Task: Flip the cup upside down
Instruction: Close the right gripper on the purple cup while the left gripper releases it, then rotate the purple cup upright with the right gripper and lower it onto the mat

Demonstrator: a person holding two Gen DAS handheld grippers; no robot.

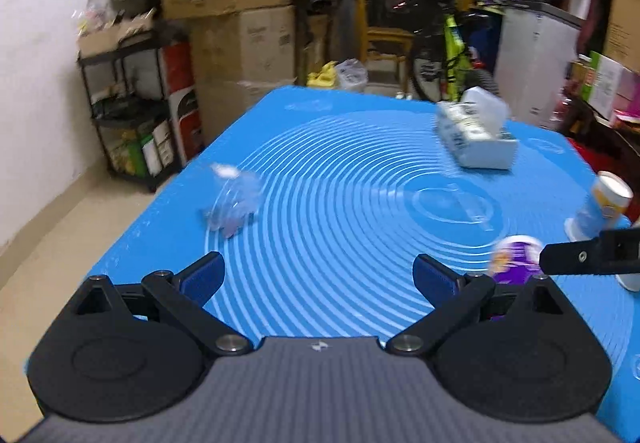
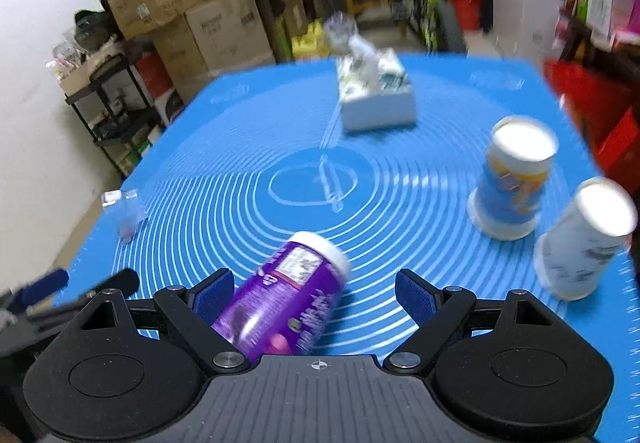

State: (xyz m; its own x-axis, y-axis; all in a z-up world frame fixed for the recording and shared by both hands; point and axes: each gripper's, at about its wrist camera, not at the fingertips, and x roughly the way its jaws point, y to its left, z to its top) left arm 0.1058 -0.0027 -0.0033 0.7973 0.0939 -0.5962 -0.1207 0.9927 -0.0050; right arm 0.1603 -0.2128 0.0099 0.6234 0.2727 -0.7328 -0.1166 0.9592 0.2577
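A purple paper cup stands upside down, tilted, between the open fingers of my right gripper, nearer the left finger; whether it touches it I cannot tell. The same cup shows in the left wrist view, with a right gripper finger beside it. Two more cups stand upside down on the blue mat: a blue and yellow one and a white one. My left gripper is open and empty over the mat.
A white tissue box sits at the far middle of the mat, also in the left wrist view. A small clear plastic container lies at the mat's left side. Boxes, shelves and a bicycle stand beyond the table.
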